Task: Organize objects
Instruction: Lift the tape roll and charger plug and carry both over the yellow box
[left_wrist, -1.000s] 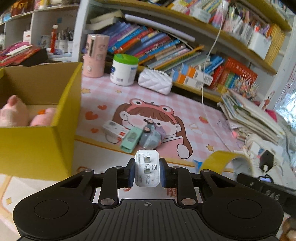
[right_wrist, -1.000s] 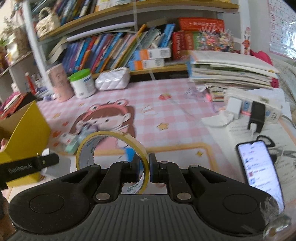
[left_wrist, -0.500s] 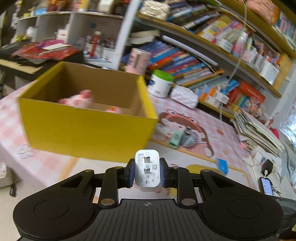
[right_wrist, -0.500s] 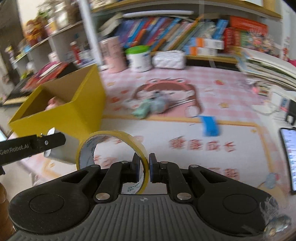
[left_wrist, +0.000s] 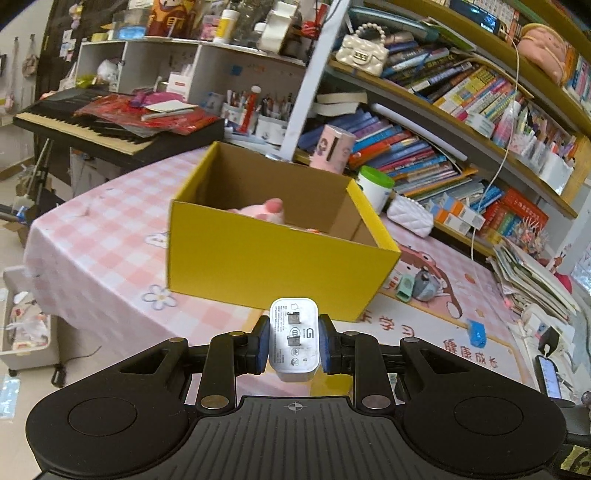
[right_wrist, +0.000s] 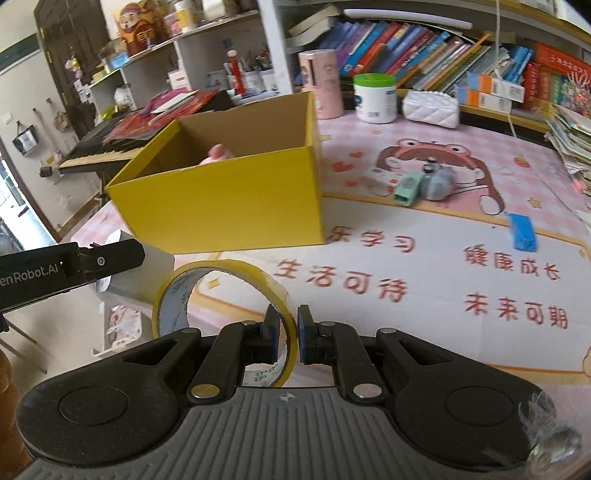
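Yellow cardboard box (left_wrist: 273, 258), previously seen at the left edge, is now centred ahead of both grippers. White charger (left_wrist: 294, 339) is clamped in the left gripper (left_wrist: 294, 345); tape roll (right_wrist: 221, 295) is pinched by its wall in the right gripper (right_wrist: 285, 339). Both items are judged ready for deposit beside the pink plush (left_wrist: 266, 212).

Both grippers have swung left and pulled back from the table (right_wrist: 424, 258) over the past second. In the left wrist view the yellow box (left_wrist: 273, 258), earlier cut off at the left edge, now sits whole ahead of the charger (left_wrist: 294, 338), and the keyboard (left_wrist: 85, 125) has come into sight. In the right wrist view the box (right_wrist: 229, 203) now stands beyond the tape roll (right_wrist: 221, 299), the phone has left the frame, and the left gripper (right_wrist: 70, 267) seems higher.
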